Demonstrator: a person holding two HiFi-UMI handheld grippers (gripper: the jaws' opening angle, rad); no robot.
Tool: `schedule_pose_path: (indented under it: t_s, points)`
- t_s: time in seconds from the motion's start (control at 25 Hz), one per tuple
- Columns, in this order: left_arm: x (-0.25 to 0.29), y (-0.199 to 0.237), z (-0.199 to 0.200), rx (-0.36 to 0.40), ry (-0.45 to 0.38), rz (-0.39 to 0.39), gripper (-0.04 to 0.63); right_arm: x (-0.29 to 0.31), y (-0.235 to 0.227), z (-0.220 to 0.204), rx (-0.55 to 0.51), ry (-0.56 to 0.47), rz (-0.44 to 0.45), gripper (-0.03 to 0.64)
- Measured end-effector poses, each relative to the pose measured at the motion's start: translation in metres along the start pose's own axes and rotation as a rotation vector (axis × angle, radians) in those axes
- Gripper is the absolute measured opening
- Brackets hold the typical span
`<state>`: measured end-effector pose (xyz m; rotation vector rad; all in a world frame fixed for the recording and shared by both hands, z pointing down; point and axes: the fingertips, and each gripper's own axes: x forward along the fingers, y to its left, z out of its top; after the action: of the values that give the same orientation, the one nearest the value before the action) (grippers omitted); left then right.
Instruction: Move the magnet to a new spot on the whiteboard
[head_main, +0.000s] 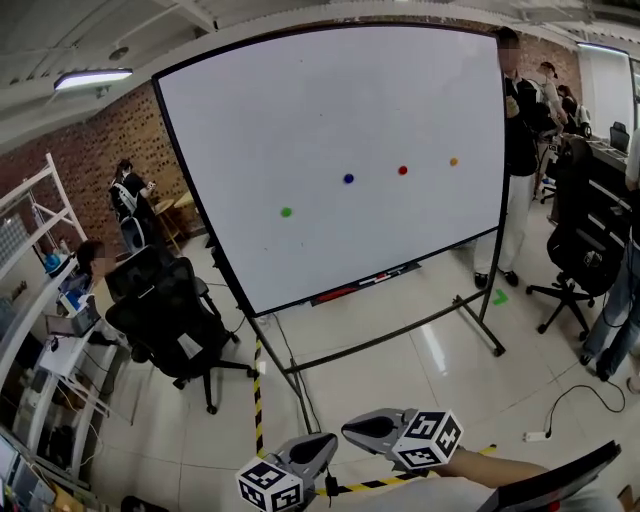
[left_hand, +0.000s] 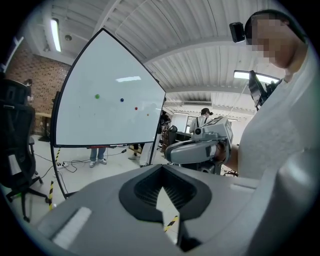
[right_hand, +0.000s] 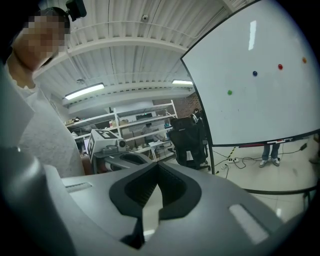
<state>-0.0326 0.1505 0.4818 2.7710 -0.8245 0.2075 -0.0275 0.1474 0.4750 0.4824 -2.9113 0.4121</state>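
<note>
Left tongs, right tongs both closed, empty, held low.

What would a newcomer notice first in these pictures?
The big whiteboard on its stand fills the middle of the head view, with a green magnet, blue magnet, red magnet and orange magnet dotted across it. Low in front, the left gripper and right gripper are shut, empty, away from it.

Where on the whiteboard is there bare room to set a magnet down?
Bare: the upper half of the black-framed whiteboard, above the magnets, and the strip between the round red magnet and the pen tray. Crowded: the middle row, round green magnet, blue magnet, orange magnet.
</note>
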Motion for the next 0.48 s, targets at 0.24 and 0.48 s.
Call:
schedule_pose_path:
  t_s: [0.24,0.48]
  points:
    - [0.004,-0.001,-0.001,-0.028,0.012,-0.007,-0.017,0.003,-0.004,-0.006,0.010,0.015,-0.010,0.003]
    - [0.002,0.007,-0.012,-0.028,0.017,-0.034,-0.017,0.012,-0.005,-0.009,0.022,0.031,-0.020,0.003]
